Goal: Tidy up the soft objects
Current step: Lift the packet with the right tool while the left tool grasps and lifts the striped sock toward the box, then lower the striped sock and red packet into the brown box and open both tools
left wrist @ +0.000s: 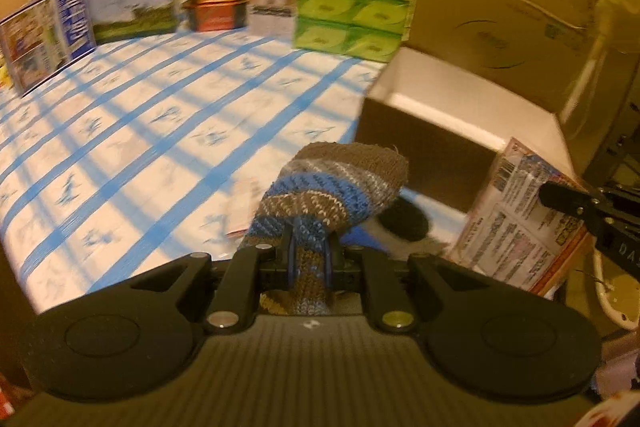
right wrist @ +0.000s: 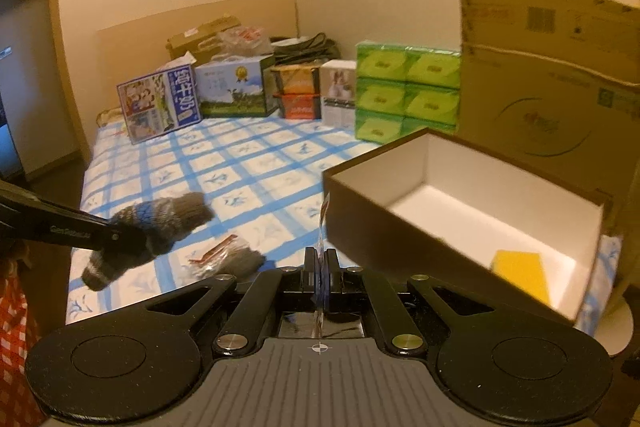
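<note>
The left gripper has its jaws pinched almost together on a knitted sock striped in brown and blue; the toe bulges up toward twelve o'clock, and the cuff is hidden behind the gripper body. In the right wrist view the same sock hangs clear of the bed at about nine o'clock. The right gripper has its jaws shut on the thin edge of a clear plastic packet, seen only edge-on there; in the left wrist view its printed face shows at three o'clock, the text too blurred to read. Another wrapped grey knitted item lies on the checked bed sheet, partly covered by the gripper. At two o'clock the open brown box with white walls holds a yellow object, cut off by the box's near wall.
</note>
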A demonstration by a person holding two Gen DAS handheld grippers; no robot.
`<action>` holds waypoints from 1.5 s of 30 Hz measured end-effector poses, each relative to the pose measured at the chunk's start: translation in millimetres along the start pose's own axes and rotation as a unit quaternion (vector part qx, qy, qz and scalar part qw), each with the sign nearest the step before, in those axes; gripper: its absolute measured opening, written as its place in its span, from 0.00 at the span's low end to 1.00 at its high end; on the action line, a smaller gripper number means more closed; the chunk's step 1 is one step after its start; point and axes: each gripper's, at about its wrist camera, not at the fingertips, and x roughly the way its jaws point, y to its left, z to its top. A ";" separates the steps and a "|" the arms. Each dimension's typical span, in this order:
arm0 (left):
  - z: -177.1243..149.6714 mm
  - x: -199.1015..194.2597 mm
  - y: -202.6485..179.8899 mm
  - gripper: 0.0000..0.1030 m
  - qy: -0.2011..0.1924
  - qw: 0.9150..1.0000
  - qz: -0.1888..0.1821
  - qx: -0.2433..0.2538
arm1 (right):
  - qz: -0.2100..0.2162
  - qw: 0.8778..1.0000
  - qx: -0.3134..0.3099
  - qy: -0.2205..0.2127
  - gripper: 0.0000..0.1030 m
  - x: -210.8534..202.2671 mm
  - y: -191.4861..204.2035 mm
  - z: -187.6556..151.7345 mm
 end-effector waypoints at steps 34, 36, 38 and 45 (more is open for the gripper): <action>147.1 84.4 -172.0 0.12 -0.025 0.987 -0.099 0.127 | -0.123 0.989 0.043 -0.065 0.02 -26.0 -116.6 93.2; 152.0 94.7 -174.1 0.12 -0.018 0.987 -0.094 0.129 | -0.130 0.988 0.047 -0.063 0.02 -18.3 -123.5 95.9; 156.3 106.3 -176.0 0.12 -0.008 0.987 -0.089 0.130 | -0.138 0.987 0.048 -0.060 0.02 -9.2 -129.5 98.1; 159.8 150.6 -177.5 0.12 0.031 0.987 -0.067 0.143 | -0.141 0.987 0.063 -0.036 0.02 29.7 -145.0 97.9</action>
